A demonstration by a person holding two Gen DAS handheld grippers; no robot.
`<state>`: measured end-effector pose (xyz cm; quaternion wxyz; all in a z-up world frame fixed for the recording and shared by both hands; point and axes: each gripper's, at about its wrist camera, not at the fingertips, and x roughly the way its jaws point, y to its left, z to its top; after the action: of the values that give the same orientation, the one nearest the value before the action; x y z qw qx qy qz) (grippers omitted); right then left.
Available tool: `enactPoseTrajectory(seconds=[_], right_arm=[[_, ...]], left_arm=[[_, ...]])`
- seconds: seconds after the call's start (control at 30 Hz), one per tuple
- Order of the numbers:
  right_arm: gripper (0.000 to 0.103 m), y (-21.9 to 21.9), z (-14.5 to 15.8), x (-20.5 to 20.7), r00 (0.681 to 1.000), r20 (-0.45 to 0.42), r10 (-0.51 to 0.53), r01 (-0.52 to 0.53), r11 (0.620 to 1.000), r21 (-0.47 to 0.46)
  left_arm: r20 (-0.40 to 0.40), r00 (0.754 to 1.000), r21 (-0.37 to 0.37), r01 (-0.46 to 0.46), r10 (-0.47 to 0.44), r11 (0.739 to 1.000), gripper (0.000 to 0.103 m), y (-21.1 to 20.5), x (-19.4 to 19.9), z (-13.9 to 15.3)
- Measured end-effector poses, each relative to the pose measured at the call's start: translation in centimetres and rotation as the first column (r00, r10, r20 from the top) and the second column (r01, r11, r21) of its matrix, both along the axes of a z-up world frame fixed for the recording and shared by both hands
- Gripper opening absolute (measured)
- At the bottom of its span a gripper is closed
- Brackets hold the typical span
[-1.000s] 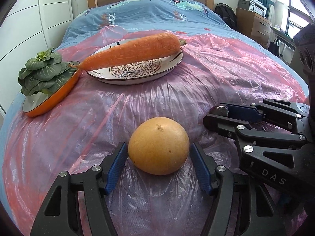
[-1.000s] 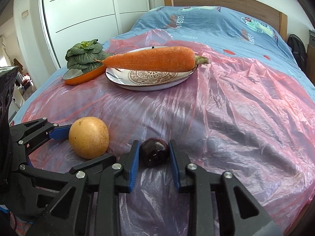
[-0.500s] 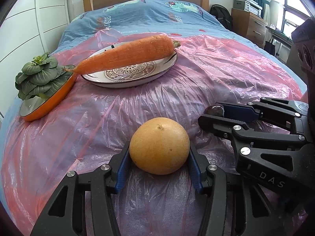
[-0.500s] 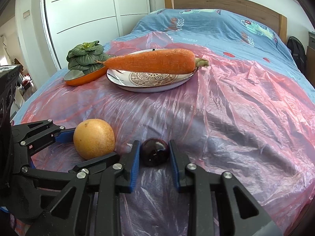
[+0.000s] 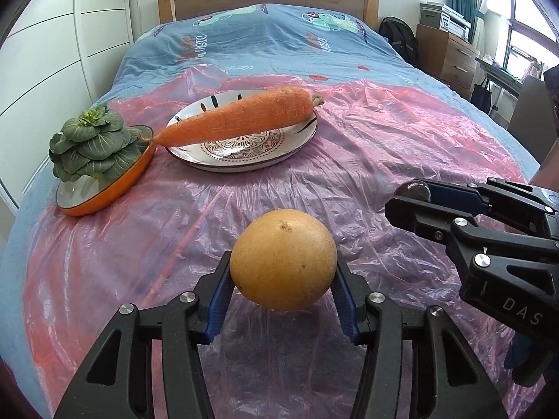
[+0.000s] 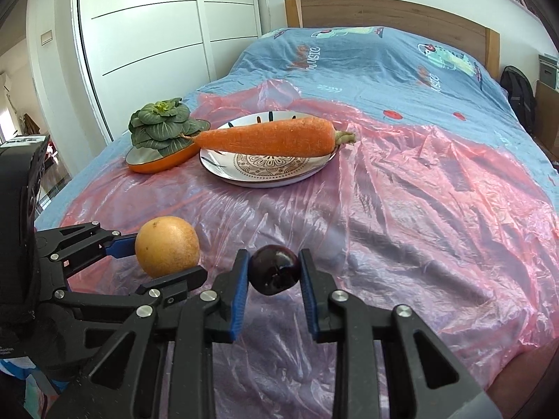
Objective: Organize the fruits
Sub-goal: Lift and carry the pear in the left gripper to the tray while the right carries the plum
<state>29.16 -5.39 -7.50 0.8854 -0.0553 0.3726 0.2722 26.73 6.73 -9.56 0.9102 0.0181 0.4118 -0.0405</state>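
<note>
My left gripper (image 5: 283,272) is shut on a round yellow-brown fruit (image 5: 283,269) and holds it above the pink plastic sheet (image 5: 401,132). The same fruit (image 6: 167,246) shows at the left of the right wrist view. My right gripper (image 6: 275,272) is shut on a small dark plum (image 6: 275,274), also lifted off the sheet. The right gripper (image 5: 412,199) shows at the right of the left wrist view with the plum (image 5: 414,188) between its tips. A big carrot (image 5: 241,118) lies across a patterned plate (image 5: 244,153) further back.
An orange dish (image 5: 104,192) holding a green leafy vegetable (image 5: 91,146) sits left of the plate. The pink sheet covers a bed with a blue quilt (image 5: 265,38) and wooden headboard (image 5: 265,0). White wardrobes (image 6: 157,35) stand left; a dresser (image 5: 443,52) stands right.
The left gripper closed on the yellow fruit and both grippers rose, lifting the fruit and the plum off the sheet. The view now looks down on the plate from higher up.
</note>
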Motion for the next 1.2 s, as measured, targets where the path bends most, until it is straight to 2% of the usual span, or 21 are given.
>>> enactPoseTrajectory(seconds=[0.2,0.5,0.93,1.2], right_arm=[[0.045,-0.7,2.7,-3.2,1.000,0.008,0.001,-0.001,1.000,0.002],[0.045,-2.5,5.8,-9.8,1.000,0.003,-0.005,0.005,1.000,0.000],[0.045,-6.6,7.1,-19.1,0.999,-0.029,-0.045,0.044,0.999,-0.022],[0.045,-10.4,7.1,-23.0,0.994,-0.049,-0.099,0.098,0.995,-0.029]], left_arm=[[0.023,1.000,0.002,-0.012,0.012,1.000,0.047,0.2,-2.3,2.9],[0.042,0.999,0.000,-0.019,0.019,1.000,0.047,-0.6,-8.2,6.2],[0.042,0.999,-0.037,0.026,-0.025,0.999,0.047,-4.2,-16.6,8.9],[0.016,0.997,-0.048,0.080,-0.079,0.996,0.047,-7.9,-20.4,9.1]])
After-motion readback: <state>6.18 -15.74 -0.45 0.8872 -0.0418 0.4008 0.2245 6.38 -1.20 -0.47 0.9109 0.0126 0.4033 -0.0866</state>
